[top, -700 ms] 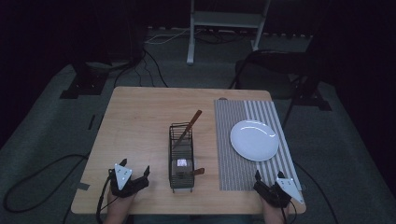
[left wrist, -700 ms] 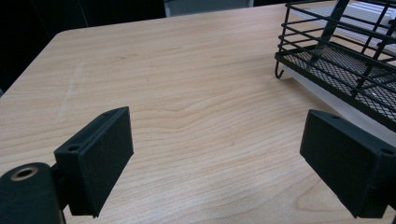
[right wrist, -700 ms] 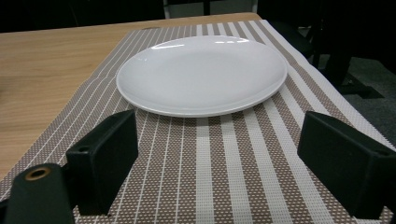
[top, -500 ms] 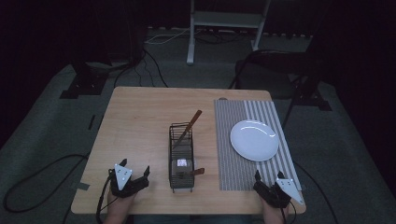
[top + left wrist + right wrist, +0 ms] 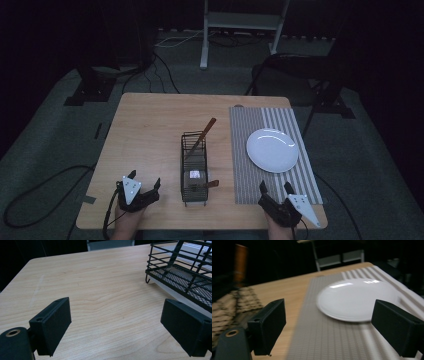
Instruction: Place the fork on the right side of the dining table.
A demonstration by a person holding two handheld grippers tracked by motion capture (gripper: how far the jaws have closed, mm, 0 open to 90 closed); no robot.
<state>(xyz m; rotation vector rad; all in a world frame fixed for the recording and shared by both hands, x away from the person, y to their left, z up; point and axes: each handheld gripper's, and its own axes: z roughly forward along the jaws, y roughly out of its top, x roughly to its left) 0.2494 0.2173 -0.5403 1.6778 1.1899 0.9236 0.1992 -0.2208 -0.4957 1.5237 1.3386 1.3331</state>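
A black wire basket (image 5: 194, 172) stands on the pale wooden table (image 5: 150, 130), between the left gripper (image 5: 145, 178) and the right gripper (image 5: 274, 185). A round white plate (image 5: 272, 150) on a grey striped placemat (image 5: 245, 175) lies ahead of the right gripper.

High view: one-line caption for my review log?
Both open grippers, left and right, rest at the table's near edge, flanking a wire basket; white plate on striped placemat.

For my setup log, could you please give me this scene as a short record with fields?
surface: wooden table
centre: black wire basket holding wooden-handled utensils, one handle leaning out over its far end
right side: striped placemat with an empty white plate on it
left gripper: open, holding nothing, near the front edge left of the basket
right gripper: open, holding nothing, at the placemat's near edge
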